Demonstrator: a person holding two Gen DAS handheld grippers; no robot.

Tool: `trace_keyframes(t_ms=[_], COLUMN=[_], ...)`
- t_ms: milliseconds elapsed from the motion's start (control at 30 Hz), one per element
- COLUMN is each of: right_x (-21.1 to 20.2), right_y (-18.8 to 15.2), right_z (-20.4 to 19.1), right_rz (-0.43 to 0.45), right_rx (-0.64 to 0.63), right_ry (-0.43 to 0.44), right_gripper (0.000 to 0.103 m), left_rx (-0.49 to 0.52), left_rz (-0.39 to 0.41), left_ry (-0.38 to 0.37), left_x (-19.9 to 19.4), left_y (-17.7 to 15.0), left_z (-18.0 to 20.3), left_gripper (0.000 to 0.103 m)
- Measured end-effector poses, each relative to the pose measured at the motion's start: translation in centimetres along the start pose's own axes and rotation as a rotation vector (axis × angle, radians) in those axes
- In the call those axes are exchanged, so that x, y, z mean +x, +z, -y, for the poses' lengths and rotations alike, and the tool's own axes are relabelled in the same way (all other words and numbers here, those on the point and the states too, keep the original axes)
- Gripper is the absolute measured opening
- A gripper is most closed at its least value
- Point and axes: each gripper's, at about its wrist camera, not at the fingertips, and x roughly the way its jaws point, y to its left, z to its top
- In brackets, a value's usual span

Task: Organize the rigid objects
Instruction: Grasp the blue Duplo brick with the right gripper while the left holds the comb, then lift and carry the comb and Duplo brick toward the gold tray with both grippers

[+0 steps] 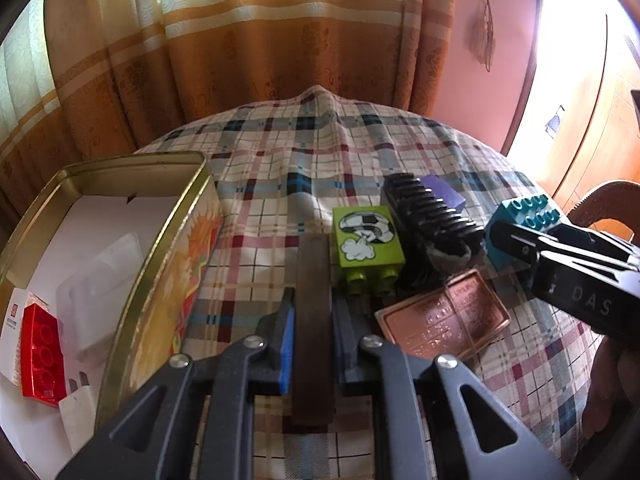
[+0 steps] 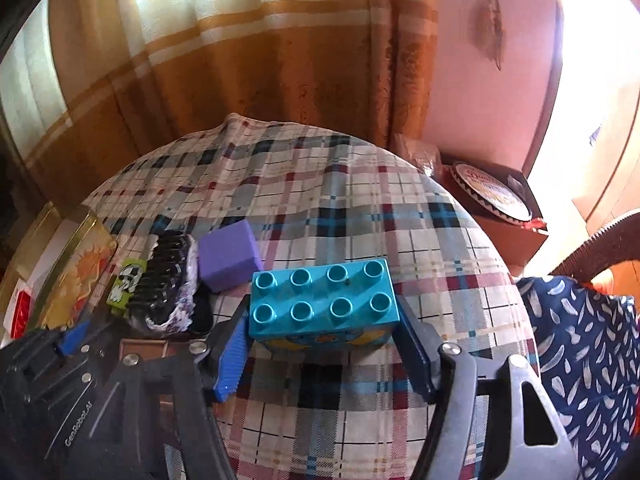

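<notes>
I have both tools loaded, so I judge this to be the carry step: two pieces are picked and ready to go into the tin. My left tool point(image 1: 312, 320) is closed on a dark brown flat bar point(image 1: 313, 320), which stands on edge between the blue pads and runs forward past the fingertips. My right tool point(image 2: 320, 336) is clamped across the ends of a teal eight-stud brick point(image 2: 324, 302), studs up, held above the plaid tablecloth point(image 2: 320, 200) of the table.

The open gold tin point(image 1: 168, 240) sits at the left of the table, just beside the left tool. Inside it I see a red studded brick point(image 1: 42, 354) near the close corner, a translucent plastic piece point(image 1: 102, 280) and white paper or card lining the floor; what looks like a white charger plug lies near the red brick, though I cannot be sure.

Still out on the cloth, clustered together: a lime green printed brick point(image 1: 366, 242) lying on its side, a black comb-like brush point(image 1: 434, 220), a purple block point(image 2: 228, 254) behind it, and a copper-coloured embossed plate point(image 1: 444, 316).

Next, I think the left tool should swing left over the tin's rim, lower the bar into free floor and open. The right tool needs to cross over the cluster without clipping the brush.
</notes>
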Motion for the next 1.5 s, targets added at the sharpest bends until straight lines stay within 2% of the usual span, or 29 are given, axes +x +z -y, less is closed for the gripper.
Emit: trace_keyframes(t_ms=[233,533,633,867,1500], right_x=[-1.6,-4.0,-4.3,-5.2,-7.3], right_y=[-0.2,-0.3,-0.4,-1.5,-2.4], right_z=[0.3,0.7,0.4,-0.1,-1.5], right_rz=[0.081,0.195,0.203,0.214,0.321], right_rx=[0.015,0.04,0.034,0.03,-0.012], right_ry=[-0.014,-0.003,0.006,0.028,-0.009], right_gripper=[0.067,0.067,0.067,0.068,0.068], left_rx=[-0.012,0.008,0.009,-0.014,-0.002], left_rz=[0.017,0.088,0.128,0.167,0.283], left_ry=[-0.005,0.023,0.036,0.042,0.069], left_x=[-0.4,-1.8,-2.6,-3.5,-6.2], left_y=[0.1,-0.2,-0.3,-0.6,-1.8], left_z=[0.0,0.4,0.3,-0.3,-0.2], left_gripper=[0.014,0.014,0.014,0.014,0.013])
